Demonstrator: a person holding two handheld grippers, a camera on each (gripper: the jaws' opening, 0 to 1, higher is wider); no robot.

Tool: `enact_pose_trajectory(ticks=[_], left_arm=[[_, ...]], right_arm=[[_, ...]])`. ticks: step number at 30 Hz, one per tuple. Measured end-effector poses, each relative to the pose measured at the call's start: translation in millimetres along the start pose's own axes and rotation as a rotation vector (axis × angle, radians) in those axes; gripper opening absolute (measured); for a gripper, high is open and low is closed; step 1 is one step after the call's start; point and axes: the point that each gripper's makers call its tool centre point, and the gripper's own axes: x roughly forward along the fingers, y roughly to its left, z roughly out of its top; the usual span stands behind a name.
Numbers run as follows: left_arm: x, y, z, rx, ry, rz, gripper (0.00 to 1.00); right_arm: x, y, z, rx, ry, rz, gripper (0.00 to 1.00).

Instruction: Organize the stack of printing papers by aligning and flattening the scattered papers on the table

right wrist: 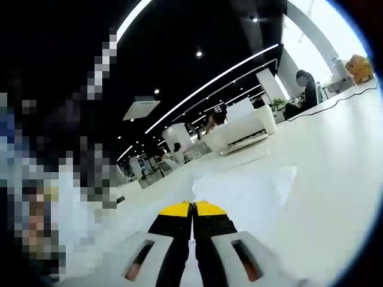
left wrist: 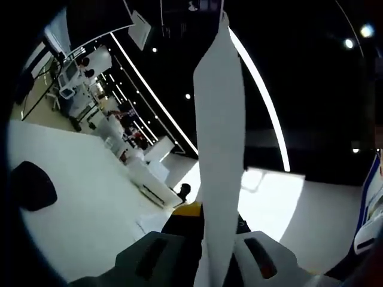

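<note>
Holding a sheet of paper (left wrist: 220, 149) edge-on in my left gripper (left wrist: 210, 254), I have the jaws clamped on its lower edge, and the sheet rises straight up through the left gripper view, lifted clear of the white table (left wrist: 78, 185). Another sheet (left wrist: 258, 179) lies flat on the table beyond it, well apart from the lifted one.

In the right gripper view, my right gripper (right wrist: 193, 212) has its yellow-tipped jaws pressed together with no gap visible. A white sheet (right wrist: 251, 194) lies flat on the table (right wrist: 335, 179) just ahead of the tips. I cannot tell whether an edge of it is pinched between the jaws.

Judged from these views, the task is partway through at most. The papers are not gathered: one is in the air and others lie apart. No squared stack is visible. Remaining steps: bring the sheets together, align their edges, and press the pile flat.
</note>
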Motion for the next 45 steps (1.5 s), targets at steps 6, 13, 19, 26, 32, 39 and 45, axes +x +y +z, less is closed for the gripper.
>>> enact_pose_trajectory(ticks=[6,13,19,26,32,39,45], left_arm=[[0,1.4,-1.3,-0.006,0.005,0.003,0.06],[1,2.6,-4.3,-0.017,0.009,0.007,0.06],[0,3.4,-4.0,-0.019,0.006,0.013,0.06],[-1,3.1,-4.6,-0.022,0.006,0.014,0.06],[-1,6.6,-4.9,-0.029,0.006,0.016,0.06],[-1,9.2,-6.8,-0.029,0.008,0.021,0.06],[-1,13.6,-10.3,-0.052,0.008,0.026,0.06]], right_arm=[[1,-5,3.9,0.006,-0.010,0.004,0.00],[-2,-2,14.7,0.078,-0.060,0.028,0.00],[-4,-1,18.8,0.107,-0.082,0.045,0.00],[-2,-4,20.0,0.095,-0.076,0.056,0.00],[-3,9,21.7,0.106,-0.085,0.075,0.00],[-3,24,27.4,0.111,-0.096,0.101,0.00],[-4,56,48.4,0.101,-0.134,0.167,0.00]])
